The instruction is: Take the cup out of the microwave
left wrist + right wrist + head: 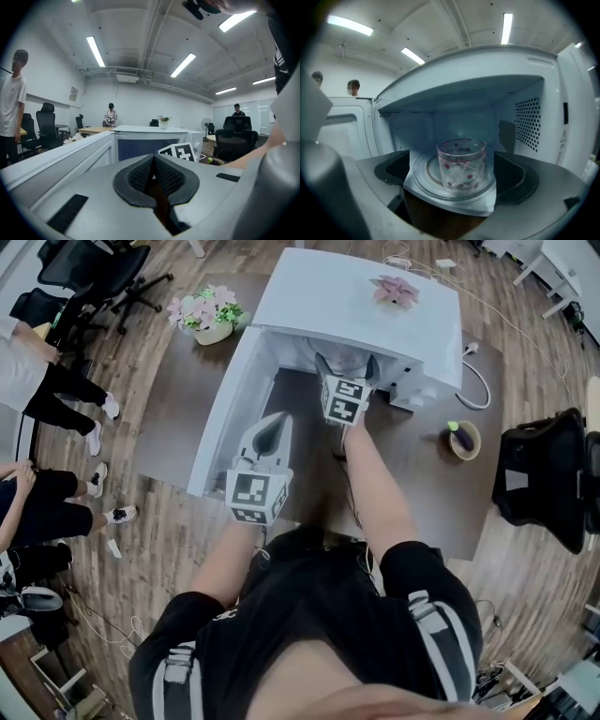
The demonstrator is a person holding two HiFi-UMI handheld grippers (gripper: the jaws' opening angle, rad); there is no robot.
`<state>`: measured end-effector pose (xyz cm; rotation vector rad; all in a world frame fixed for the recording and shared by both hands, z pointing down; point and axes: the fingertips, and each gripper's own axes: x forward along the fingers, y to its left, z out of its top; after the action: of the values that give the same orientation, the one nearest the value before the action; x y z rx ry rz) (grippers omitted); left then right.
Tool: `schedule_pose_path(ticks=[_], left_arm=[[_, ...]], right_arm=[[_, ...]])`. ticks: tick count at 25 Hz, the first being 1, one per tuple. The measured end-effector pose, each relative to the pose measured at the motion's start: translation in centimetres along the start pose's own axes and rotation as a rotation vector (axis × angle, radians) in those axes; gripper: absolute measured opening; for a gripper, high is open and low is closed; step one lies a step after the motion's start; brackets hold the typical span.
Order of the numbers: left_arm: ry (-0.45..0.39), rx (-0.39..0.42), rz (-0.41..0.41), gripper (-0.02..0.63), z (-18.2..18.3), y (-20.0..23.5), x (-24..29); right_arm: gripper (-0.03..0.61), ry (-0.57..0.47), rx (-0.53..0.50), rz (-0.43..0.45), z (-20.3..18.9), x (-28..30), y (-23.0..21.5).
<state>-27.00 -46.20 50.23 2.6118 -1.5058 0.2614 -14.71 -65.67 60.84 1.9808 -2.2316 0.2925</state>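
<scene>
Your dark brown table (412, 474) has 4 things sitting right on it. The white microwave (356, 306) takes the middle-back, with its door (230, 399) swung open to the left over the tabletop. A pot of pink flowers (208, 315) sits just beside it at the far-left corner. Off to the right there's 1 small round bowl (474, 450), and a white cable (480, 390) loops between it and the microwave.

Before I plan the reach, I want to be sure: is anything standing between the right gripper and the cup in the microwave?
Nothing visible does. The door stands open to the side, and the cup stands alone on the turntable, straight ahead of the right gripper, whose jaws are wide apart.
</scene>
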Motion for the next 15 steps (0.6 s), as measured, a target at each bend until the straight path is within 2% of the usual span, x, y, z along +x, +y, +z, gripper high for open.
schedule_pose_path(ticks=[5,13,15], left_arm=[[0.016,0.015,-0.033,0.0,-0.8,0.0,1.0],[0.029,0.022,-0.052,0.0,-1.5,0.4,1.9],[0.03,0.02,-0.054,0.0,-1.6,0.5,1.9]], right_arm=[[0.538,0.054,-0.008,-0.017,-1.7,3.2,-1.0],[0.532,0.068,0.021,-0.037,-1.8,5.7,-2.2],[0.505,0.061,0.016,-0.038,-1.5,5.8,-2.3]])
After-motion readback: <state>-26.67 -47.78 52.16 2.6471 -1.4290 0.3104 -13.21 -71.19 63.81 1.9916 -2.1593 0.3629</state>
